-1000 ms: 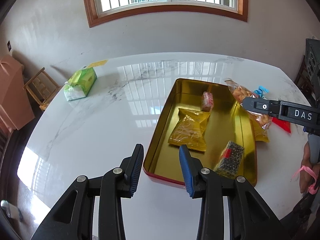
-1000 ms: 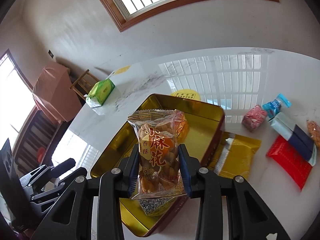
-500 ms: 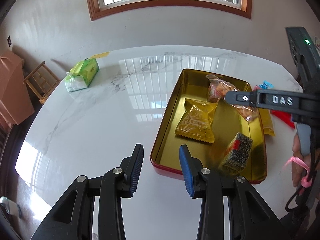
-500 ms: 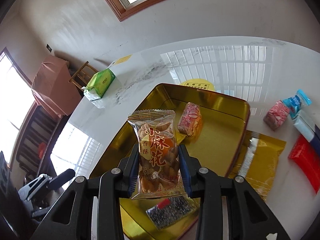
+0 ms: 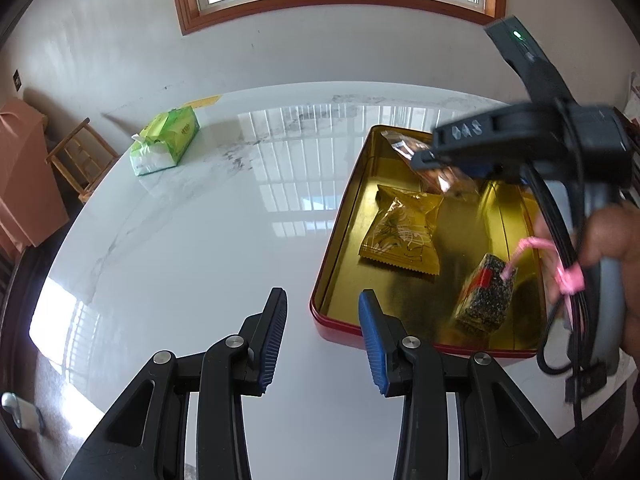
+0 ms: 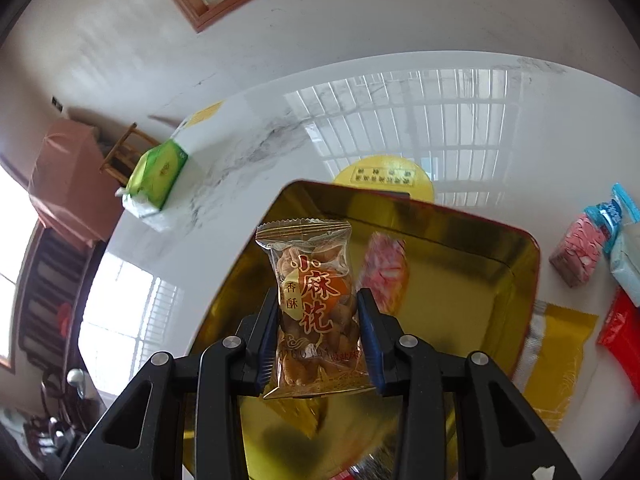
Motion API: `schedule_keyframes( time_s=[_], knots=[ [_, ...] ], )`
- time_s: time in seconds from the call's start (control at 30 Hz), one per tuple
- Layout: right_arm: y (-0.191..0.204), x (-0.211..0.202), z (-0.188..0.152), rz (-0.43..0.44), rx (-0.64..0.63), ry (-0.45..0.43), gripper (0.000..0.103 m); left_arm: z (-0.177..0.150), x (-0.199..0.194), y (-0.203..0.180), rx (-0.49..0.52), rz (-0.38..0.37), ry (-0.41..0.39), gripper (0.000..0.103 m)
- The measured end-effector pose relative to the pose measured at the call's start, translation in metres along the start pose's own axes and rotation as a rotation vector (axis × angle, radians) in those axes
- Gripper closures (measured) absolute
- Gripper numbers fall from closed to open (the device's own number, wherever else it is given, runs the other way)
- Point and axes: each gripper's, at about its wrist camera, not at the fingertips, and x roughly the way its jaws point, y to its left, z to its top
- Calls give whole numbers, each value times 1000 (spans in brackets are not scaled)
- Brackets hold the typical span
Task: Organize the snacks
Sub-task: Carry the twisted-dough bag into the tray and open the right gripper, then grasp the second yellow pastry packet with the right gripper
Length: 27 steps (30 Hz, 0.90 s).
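The right tongs pinch a clear, orange-printed packet of fried twists upright between the blue pads, over the gold-lined rectangular tin tray. The left tongs stand spread, holding nothing — at the tray's near-left corner on the white marble tabletop.

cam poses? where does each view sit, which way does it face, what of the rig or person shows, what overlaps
Left wrist: sits on the left gripper, faces forward and down over the white table; its empty fingers show, plus the right gripper and a hand.
Right wrist: sits on the right gripper, faces down into the gold tin; its fingers clamp a fried twist packet.
Shared: gold tin, green tissue pack, window, table.
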Motion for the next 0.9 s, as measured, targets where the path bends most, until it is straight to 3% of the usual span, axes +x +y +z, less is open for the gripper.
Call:
schedule_keyframes(
  time_s=[0.1, 0.2, 0.3, 0.37, 0.47, 0.6, 0.67, 0.8, 0.9],
  knots=[
    [-5, -5, 4, 61, 37, -27, 61, -1, 0, 0, 3, 1, 4, 64],
    [-15, -32, 1, 113, 48, -127, 54, 0, 0, 1, 5, 4, 2, 64],
    [-40, -64, -4, 220, 94, -198, 48, 0, 2, 1, 0, 3, 2, 64],
    [-57, -92, -12, 200, 81, -259, 48, 1, 2, -1, 2, 2, 12, 64],
    [-85, -133, -35, 91, 9, -322, 48, 1, -5, -3, 7, -3, -10, 64],
    [-128, -151, -70, -24, 8, -277, 48, 1, -8, -13, 29, -8, -15, 64],
    [-140, -146, -80, -37, 19, -227, 49, 2, -8, -20, 36, -15, -9, 64],
    [-134, -118, -80, -43, 14, -121, 49, 1, -11, -37, 48, -29, -3, 63],
    [-125, -98, -77, -65, 5, -100, 49, -1, -16, -44, 59, -35, -2, 59]
  ],
)
